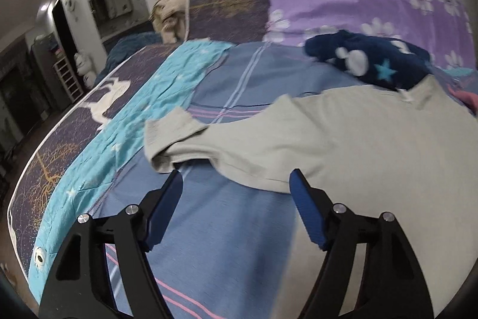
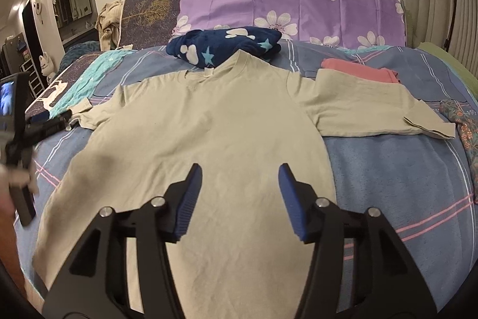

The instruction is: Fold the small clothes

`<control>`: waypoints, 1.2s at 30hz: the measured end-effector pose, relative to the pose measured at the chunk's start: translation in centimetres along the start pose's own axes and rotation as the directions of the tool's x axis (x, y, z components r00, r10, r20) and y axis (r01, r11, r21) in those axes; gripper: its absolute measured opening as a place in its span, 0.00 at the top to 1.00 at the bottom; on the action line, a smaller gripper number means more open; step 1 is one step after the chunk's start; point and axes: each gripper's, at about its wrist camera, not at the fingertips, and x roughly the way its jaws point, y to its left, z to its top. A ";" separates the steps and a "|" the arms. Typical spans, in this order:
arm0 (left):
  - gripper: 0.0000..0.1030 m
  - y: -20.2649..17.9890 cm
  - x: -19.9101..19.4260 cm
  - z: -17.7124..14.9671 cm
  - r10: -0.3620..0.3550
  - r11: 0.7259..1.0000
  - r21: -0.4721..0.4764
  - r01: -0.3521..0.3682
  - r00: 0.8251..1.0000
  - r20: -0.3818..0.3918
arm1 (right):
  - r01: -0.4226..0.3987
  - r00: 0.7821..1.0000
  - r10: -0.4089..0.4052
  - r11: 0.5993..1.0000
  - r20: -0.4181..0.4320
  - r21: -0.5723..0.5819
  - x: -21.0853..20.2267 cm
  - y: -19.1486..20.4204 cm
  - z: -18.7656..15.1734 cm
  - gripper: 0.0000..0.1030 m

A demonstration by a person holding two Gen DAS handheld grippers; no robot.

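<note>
The beige T-shirt lies spread flat on the bed, front up, its collar toward the head edge and its hem toward the foot edge, both short sleeves stretched out to the sides; the fabric is a soft, matte knit with faint creases and a ribbed neckband. The right hand-held gripper hovers over the lower middle of the shirt, its black arms and ribbed blue pads partly spread, with nothing clamped between them. The left hand-held gripper is at the bed's left edge beside the left sleeve, its jaws a little wider apart, empty, the sleeve's underarm edge just ahead of the pad tips; whether they touch the cloth I cannot tell. Under the shirt is a blue checked bedcover with white and pink lines. A fluffy navy garment with white shapes and pale blue stars is bunched at the collar, before a smooth purple pillow printed with white flowers. A folded pink cloth sits near the right sleeve, and a crinkled turquoise cloth runs along the left edge.
</note>
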 end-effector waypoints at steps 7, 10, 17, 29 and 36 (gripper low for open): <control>0.26 6.1 11.7 4.7 0.135 0.991 0.019 -0.134 0.976 -0.171 | 0.019 0.997 -0.016 0.999 -0.073 0.036 3.1 -1.3 -0.1 0.39; 0.25 5.7 15.5 5.1 0.176 0.983 0.098 -0.156 0.955 -0.241 | 0.022 0.993 -0.015 0.998 -0.115 0.061 4.7 -2.0 -0.2 0.39; 0.80 7.9 20.2 5.2 0.180 0.983 0.030 -0.181 0.928 -0.326 | 0.017 0.990 -0.008 0.998 -0.140 0.063 6.4 -1.9 0.6 0.38; 1.00 1.7 5.1 11.4 -0.351 0.933 -0.059 0.355 0.934 0.069 | 0.002 0.993 0.005 0.998 -0.120 0.061 7.1 -1.8 2.2 0.37; 1.00 -12.3 -4.7 5.9 -0.669 0.734 0.198 0.650 0.742 0.044 | -0.031 0.992 0.039 0.997 -0.121 0.069 7.0 -1.9 3.1 0.37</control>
